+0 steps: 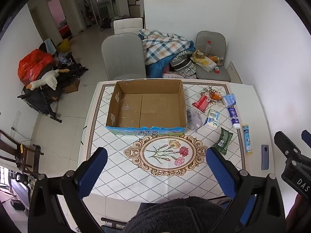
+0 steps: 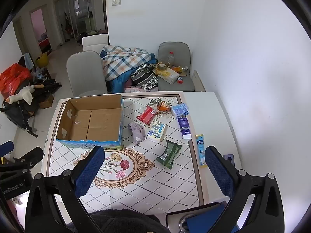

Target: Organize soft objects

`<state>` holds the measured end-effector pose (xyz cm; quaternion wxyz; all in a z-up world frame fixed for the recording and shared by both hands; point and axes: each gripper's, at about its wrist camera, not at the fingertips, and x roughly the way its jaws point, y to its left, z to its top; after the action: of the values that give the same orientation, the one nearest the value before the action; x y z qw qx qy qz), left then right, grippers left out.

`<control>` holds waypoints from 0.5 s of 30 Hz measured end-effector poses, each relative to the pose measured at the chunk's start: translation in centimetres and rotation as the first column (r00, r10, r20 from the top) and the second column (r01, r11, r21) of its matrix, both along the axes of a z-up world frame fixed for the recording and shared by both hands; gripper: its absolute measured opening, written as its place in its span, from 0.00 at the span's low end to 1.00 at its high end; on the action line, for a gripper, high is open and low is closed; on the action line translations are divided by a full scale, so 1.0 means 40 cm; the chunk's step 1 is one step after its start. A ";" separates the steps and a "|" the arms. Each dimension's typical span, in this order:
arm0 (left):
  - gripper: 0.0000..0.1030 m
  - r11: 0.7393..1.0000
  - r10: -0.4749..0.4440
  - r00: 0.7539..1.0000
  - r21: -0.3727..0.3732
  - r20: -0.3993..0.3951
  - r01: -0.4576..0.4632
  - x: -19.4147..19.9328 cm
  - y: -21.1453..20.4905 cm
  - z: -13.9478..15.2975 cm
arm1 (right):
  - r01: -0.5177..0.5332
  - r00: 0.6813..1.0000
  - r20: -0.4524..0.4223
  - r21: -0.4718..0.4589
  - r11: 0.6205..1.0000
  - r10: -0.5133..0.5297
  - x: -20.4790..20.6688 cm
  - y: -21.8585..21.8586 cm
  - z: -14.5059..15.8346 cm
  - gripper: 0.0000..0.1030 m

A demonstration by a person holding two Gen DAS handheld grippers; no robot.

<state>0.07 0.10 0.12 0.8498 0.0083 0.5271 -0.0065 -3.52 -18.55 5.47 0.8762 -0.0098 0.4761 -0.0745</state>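
Note:
An empty open cardboard box stands on the far left part of the table. To its right lie a grey cloth, a white-blue tissue pack, a red packet, a green pouch, a light blue pack, a purple-white tube and a blue stick pack. My left gripper and right gripper are open and empty, above the near table edge.
The table has a diamond pattern with a flower medallion. A phone lies at its right edge. Grey chairs with blankets and bags stand behind it. A white wall runs along the right.

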 end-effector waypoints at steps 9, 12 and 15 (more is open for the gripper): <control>1.00 1.000 0.000 1.000 0.009 0.009 0.000 -0.004 -0.006 0.006 | -0.006 1.000 -0.001 0.000 1.000 0.006 -0.004 -0.002 0.001 1.00; 1.00 1.000 -0.002 1.000 0.010 0.012 0.002 -0.002 -0.012 0.003 | 0.000 1.000 0.004 0.005 1.000 0.000 -0.020 -0.010 0.006 1.00; 1.00 1.000 -0.005 1.000 0.008 0.015 0.005 -0.004 -0.019 0.008 | 0.000 1.000 0.007 0.004 1.000 -0.001 -0.019 -0.006 0.006 1.00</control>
<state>-0.08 -0.65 0.43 0.8535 0.0133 0.5208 -0.0065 -4.28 -18.79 5.72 0.8779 -0.0077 0.4730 -0.0738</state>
